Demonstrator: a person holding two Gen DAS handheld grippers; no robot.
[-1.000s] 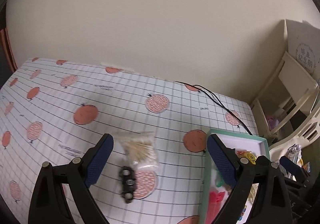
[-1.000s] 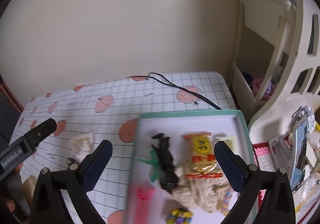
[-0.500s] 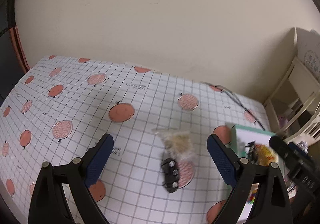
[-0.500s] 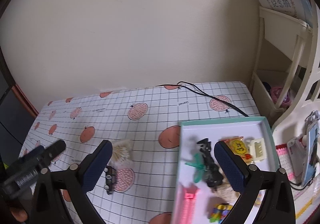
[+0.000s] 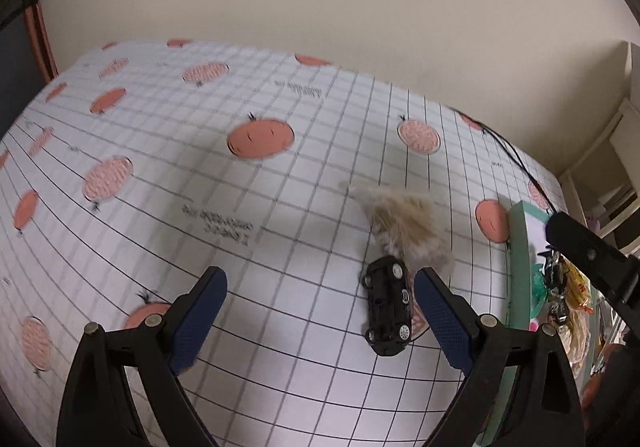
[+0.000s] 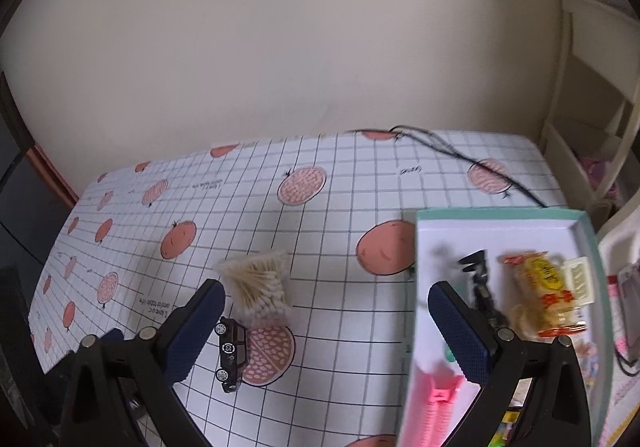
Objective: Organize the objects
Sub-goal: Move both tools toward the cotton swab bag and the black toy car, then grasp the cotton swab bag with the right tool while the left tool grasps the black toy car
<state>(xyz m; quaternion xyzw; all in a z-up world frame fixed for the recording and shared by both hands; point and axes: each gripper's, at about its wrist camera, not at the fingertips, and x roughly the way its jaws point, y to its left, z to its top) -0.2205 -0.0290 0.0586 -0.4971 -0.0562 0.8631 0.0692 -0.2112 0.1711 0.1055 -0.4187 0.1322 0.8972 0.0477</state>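
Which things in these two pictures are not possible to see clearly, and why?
- Cotton swabs: left view, motion blur.
- Tray: left view, right hand-held gripper covers the contents.
- Pink item: right view, blurred and cut by the bottom edge.
- Tablecloth print: both views, too small.

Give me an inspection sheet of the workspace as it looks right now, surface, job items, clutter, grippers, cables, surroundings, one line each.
Surface: table with grid tablecloth printed with orange fruit.
Job's things: black toy car on its side beside a bag of cotton swabs, both loose on the cloth; green-rimmed tray at the right edge holds a snack packet, a pink comb and a black figure.
Clutter: nothing seen on the cloth.
Grippers: left gripper open, empty; right gripper open, empty.
Cables: black cable across the far right corner.
Surroundings: cream wall; cream shelf unit to the right.
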